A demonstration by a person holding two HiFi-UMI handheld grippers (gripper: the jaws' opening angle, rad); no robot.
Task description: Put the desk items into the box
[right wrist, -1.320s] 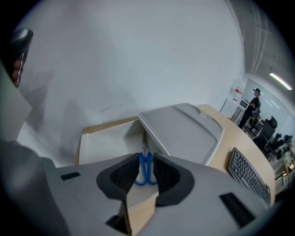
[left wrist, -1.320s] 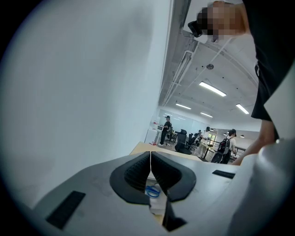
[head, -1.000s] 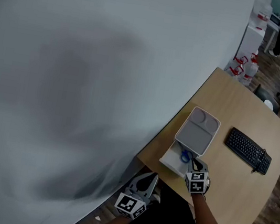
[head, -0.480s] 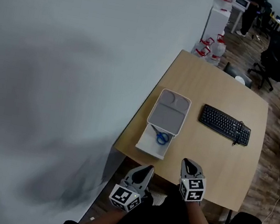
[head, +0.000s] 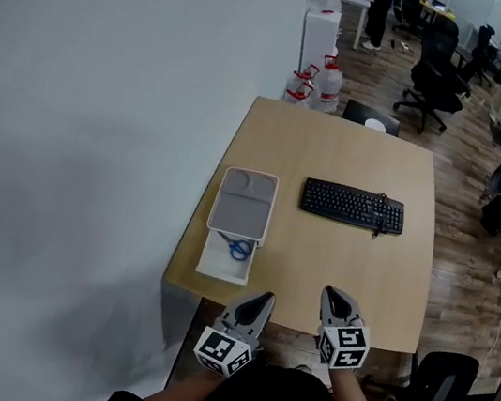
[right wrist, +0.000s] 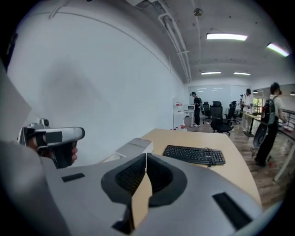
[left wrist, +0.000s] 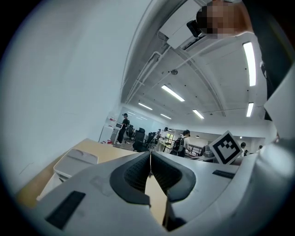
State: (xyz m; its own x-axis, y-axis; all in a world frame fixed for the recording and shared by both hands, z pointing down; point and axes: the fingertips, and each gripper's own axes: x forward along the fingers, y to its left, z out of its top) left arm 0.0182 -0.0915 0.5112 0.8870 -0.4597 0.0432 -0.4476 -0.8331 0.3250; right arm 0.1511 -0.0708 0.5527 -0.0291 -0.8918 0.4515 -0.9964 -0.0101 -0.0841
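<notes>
Worktop (head: pixel 336 257): pale wood, left side against wall (head: pixel 102 122), near edge closest to me. White box (head: pixel 217 264) sits at near left corner, top open. Grey lid (head: pixel 243 205) lies just beyond it, at box's far end; touching or overlapping, can't tell which. Black keyboard (head: pixel 352 205) lies crosswise at mid-worktop, right of lid and apart from it. Cable (head: pixel 381 215) bunched over keyboard's right end.

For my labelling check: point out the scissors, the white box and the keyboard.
scissors (head: pixel 238 249), head view, blue handles.
white box (head: pixel 219 277), head view, near rim.
keyboard (head: pixel 353 205), head view, middle of the keys.
</notes>
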